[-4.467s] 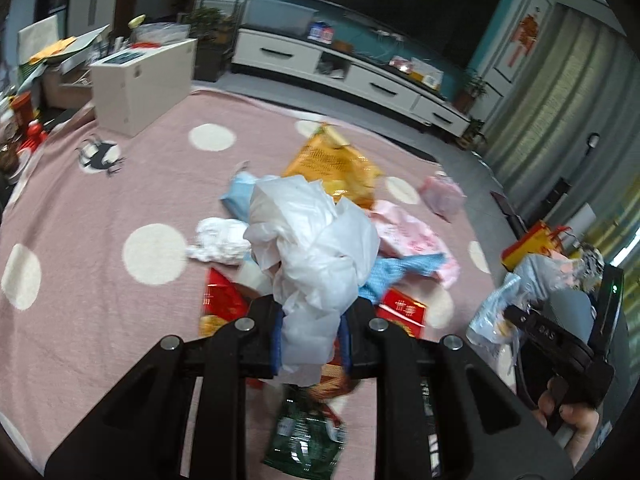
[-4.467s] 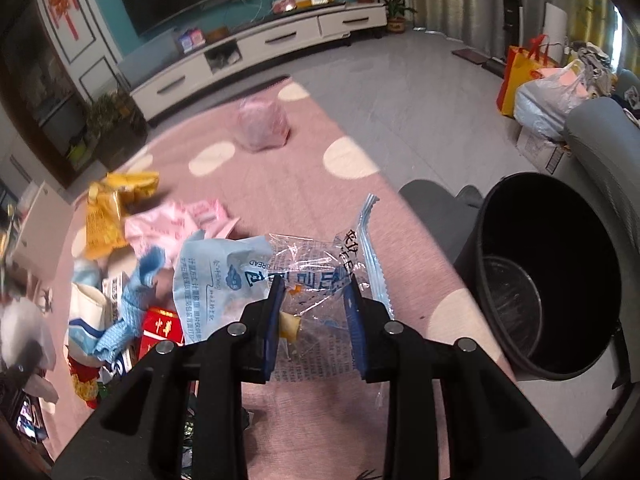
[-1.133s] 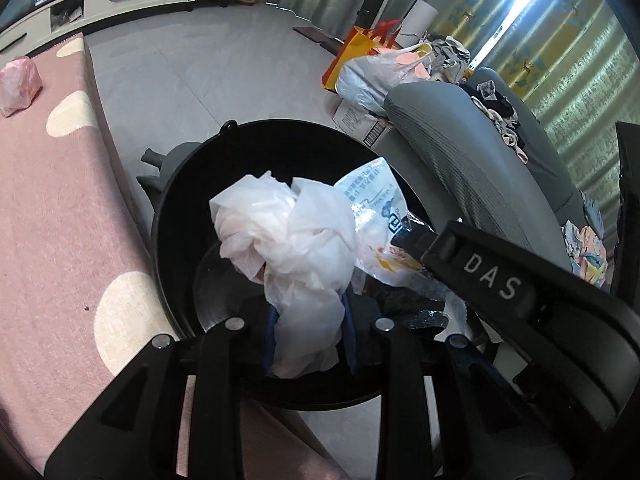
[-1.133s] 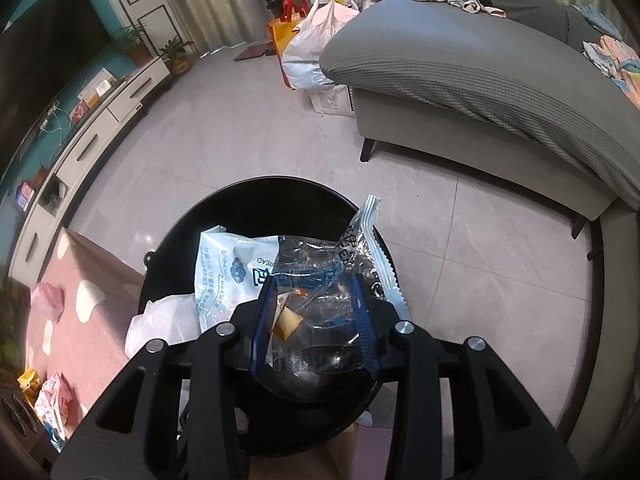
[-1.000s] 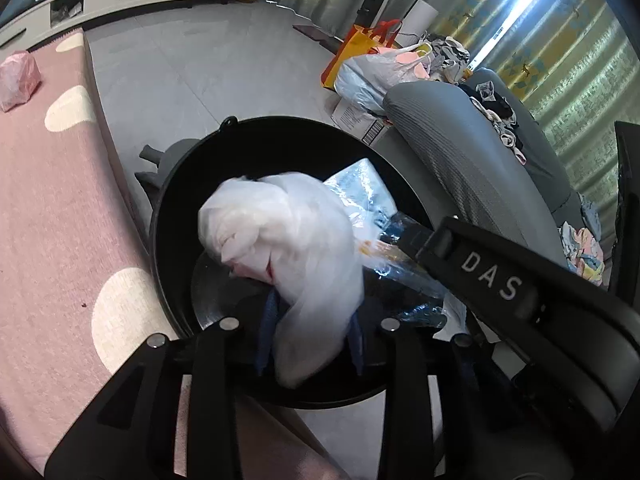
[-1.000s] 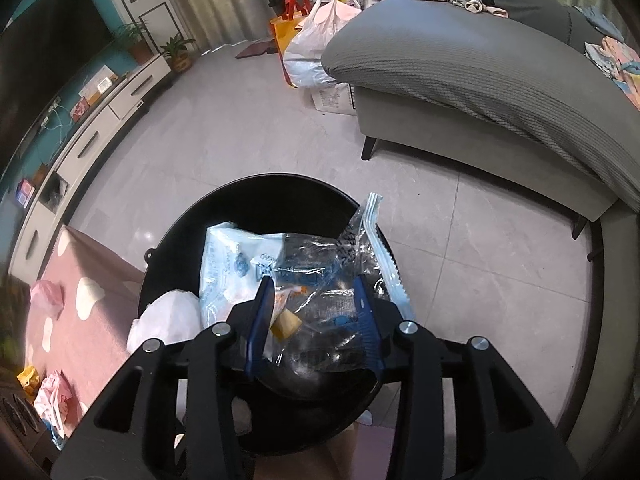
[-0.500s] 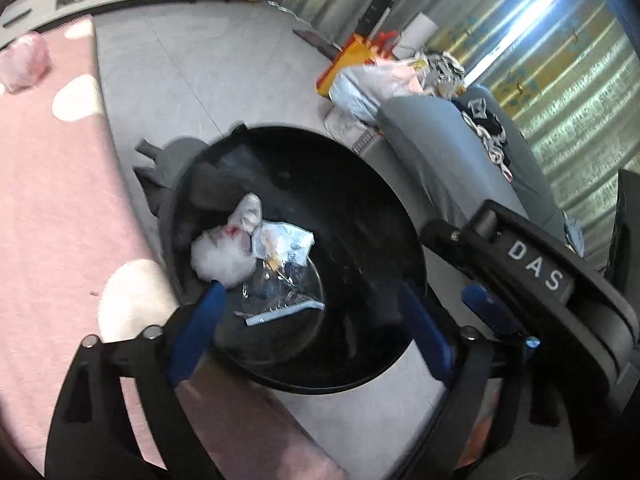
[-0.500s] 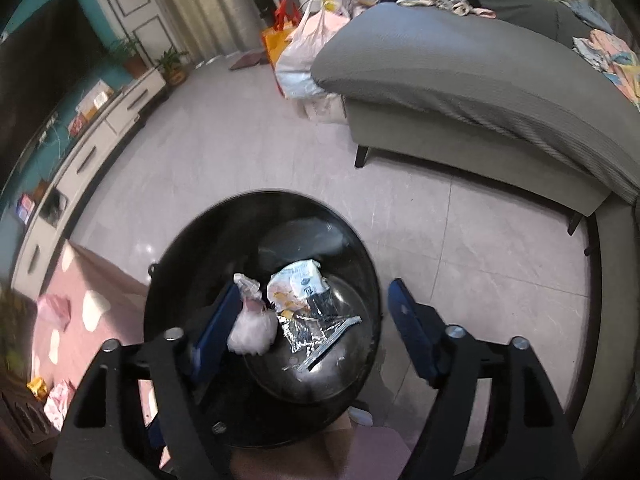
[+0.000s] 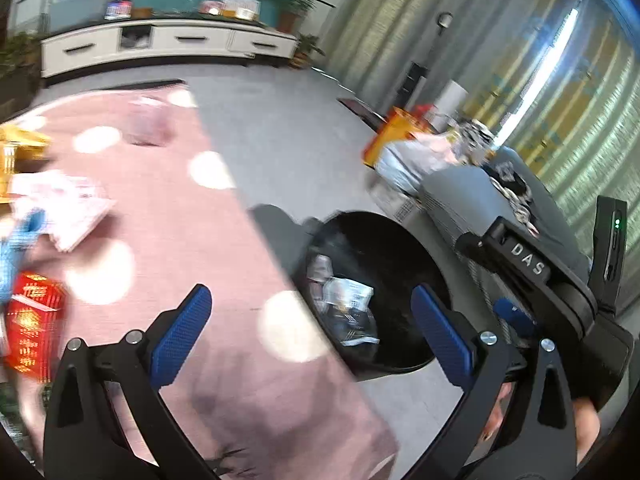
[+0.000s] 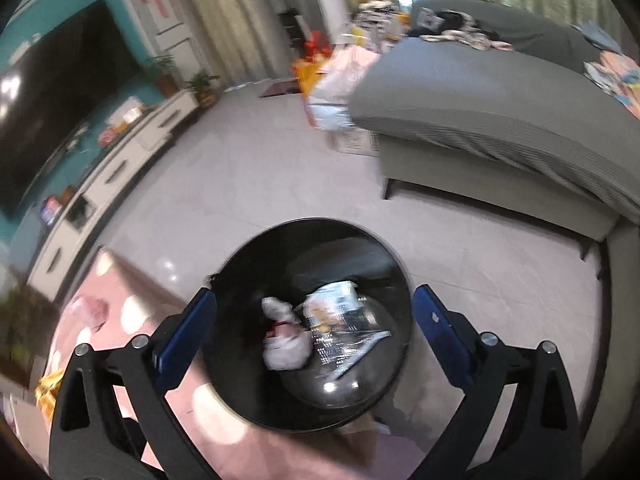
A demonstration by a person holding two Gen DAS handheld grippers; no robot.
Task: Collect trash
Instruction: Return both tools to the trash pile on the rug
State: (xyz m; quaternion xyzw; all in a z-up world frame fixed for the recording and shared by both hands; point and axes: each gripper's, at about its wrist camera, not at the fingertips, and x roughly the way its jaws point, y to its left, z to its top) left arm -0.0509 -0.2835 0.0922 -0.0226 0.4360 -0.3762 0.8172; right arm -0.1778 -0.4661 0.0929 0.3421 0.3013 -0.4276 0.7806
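Your view takes in the grey sofa [image 10: 492, 108] first, heaped with clothes, standing on the pale tiled floor [image 10: 248, 184] well apart from the white TV cabinet [image 9: 160, 42] along the teal wall. The pink dotted rug [image 9: 192, 216] fills the left side of your left wrist view, its edge just beside the black trash bin [image 10: 310, 240]. On the rug lie more scraps: a red packet [image 9: 32, 316], a pink-and-white wrapper [image 9: 68, 200], a yellow bag [image 9: 18, 144] and a pink bag [image 9: 148, 126] farther off, all smeared by motion blur, so their print cannot be read. Inside the bin rest a crumpled white plastic bag [image 10: 284, 340] and, touching it, a clear printed wrapper [image 10: 344, 328]. Your right hand-held gripper [image 10: 314, 326] hangs straight over the bin mouth, jaws opening wide with nothing between the blue pads [image 10: 188, 334]. Your left hand-held gripper [image 9: 310, 328] points at the rug's edge and the bin's near side, jaws also opening, spread and bare. In that same view your right tool's black body, marked DAS, sits at the right.
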